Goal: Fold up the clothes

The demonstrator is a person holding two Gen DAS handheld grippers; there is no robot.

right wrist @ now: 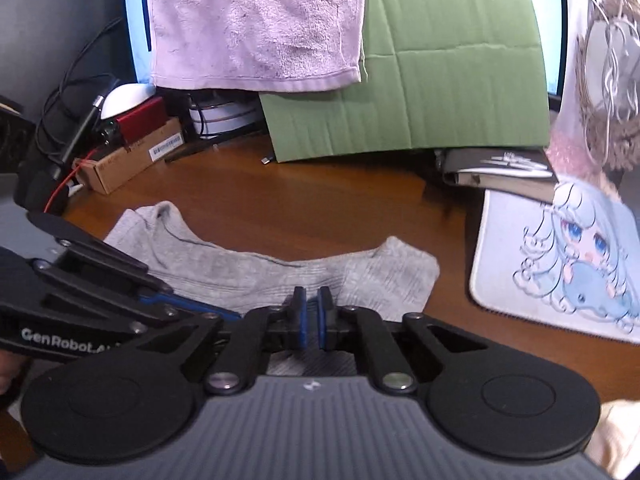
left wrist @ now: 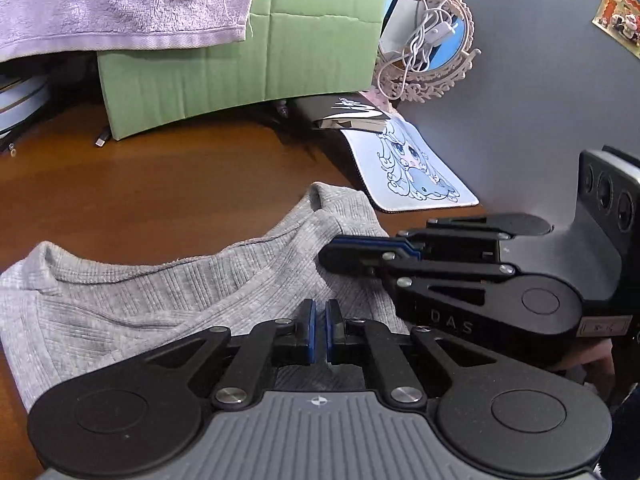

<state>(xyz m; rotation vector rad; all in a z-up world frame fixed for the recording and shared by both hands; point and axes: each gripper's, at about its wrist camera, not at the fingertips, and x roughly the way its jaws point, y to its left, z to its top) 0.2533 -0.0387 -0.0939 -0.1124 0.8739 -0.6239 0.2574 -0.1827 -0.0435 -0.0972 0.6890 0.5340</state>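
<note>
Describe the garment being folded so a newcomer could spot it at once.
On the brown wooden desk, in front of the green cardboard sheet, lies the grey ribbed top, just left of the cartoon mouse pad. It is the only cloth lying flat; the lilac towel hangs behind.

The grey garment [right wrist: 256,268] is ribbed knit cloth, matt and soft. Under it, the surface [right wrist: 320,204] looks like smooth brown wood with a light gloss. Behind the garment hangs a rough terry towel [right wrist: 256,20] beside matt green corrugated cardboard [right wrist: 452,80].
</note>
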